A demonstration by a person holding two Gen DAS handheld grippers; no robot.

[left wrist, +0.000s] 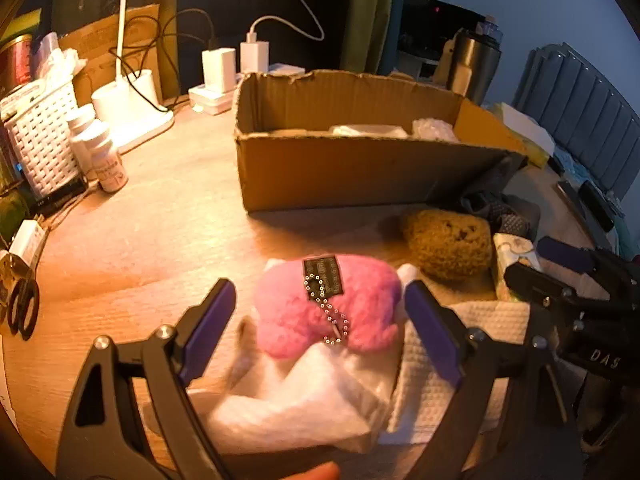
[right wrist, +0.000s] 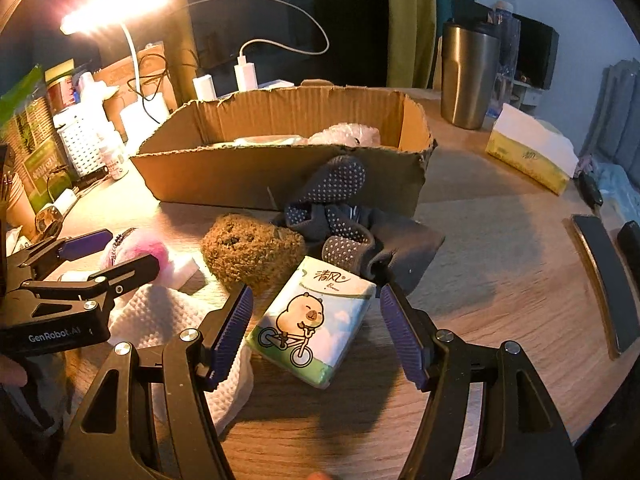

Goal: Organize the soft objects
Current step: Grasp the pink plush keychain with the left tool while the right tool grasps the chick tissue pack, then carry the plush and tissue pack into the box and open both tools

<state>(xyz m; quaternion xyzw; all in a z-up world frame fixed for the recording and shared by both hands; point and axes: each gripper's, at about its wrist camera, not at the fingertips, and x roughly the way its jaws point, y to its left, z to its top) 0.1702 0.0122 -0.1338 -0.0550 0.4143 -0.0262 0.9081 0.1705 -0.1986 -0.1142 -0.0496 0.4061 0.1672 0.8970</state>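
A pink plush toy (left wrist: pixel 326 308) with a black tag and bead chain lies on a clear plastic bag (left wrist: pixel 304 396), between the open jaws of my left gripper (left wrist: pixel 320 320). My right gripper (right wrist: pixel 316 320) is open around a tissue pack (right wrist: pixel 314 320) printed with a cartoon on a bicycle. A brown sponge (right wrist: pixel 250 250) and grey dotted socks (right wrist: pixel 340 208) lie in front of the open cardboard box (right wrist: pixel 248 184), which holds some pale soft items (right wrist: pixel 344 134). A white textured cloth (right wrist: pixel 168 316) lies under the toy. The left gripper (right wrist: pixel 104 252) shows in the right wrist view.
A lit desk lamp (right wrist: pixel 116 4), chargers (left wrist: pixel 236 64), a white basket (left wrist: pixel 40 140) and bottles (left wrist: pixel 106 156) stand at the back left. Scissors (left wrist: pixel 24 304) lie at the left edge. A steel tumbler (right wrist: pixel 468 76), a tissue box (right wrist: pixel 528 152) and dark remotes (right wrist: pixel 604 280) are on the right.
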